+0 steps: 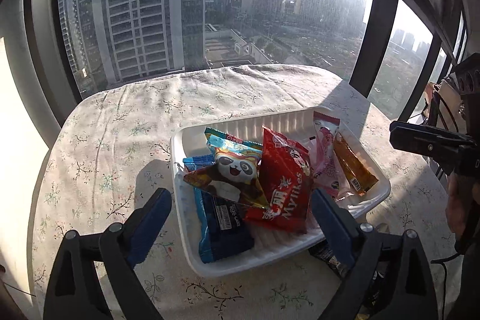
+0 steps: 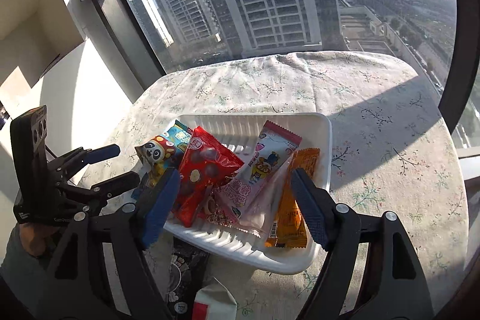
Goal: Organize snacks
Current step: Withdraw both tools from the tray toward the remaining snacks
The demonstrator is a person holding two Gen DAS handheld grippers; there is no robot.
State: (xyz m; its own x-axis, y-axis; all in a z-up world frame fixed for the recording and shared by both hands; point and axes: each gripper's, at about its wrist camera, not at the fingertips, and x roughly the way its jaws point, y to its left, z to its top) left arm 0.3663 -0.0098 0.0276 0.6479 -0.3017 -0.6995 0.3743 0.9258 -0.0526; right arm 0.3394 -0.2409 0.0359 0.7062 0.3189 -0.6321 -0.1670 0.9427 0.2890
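Note:
A white ribbed tray (image 1: 240, 122) (image 2: 325, 140) sits on the floral tablecloth and holds several snack packets: a red Mylikes bag (image 1: 285, 182) (image 2: 207, 170), a panda packet (image 1: 234, 170) (image 2: 156, 152), a dark blue packet (image 1: 222, 227), a pink packet (image 1: 325, 158) (image 2: 264, 170) and an orange packet (image 1: 354, 167) (image 2: 291, 212). My left gripper (image 1: 240, 209) (image 2: 120, 167) is open and empty above the tray's near left part. My right gripper (image 2: 234, 191) is open and empty above the tray's near edge; it shows at the right edge of the left wrist view (image 1: 432, 143).
A black patterned packet (image 2: 186, 269) (image 1: 327, 255) lies on the cloth in front of the tray, with a white and red packet (image 2: 213, 305) beside it. The floral tablecloth (image 1: 120, 140) (image 2: 390, 116) covers the table by a large window. A white wall is at left.

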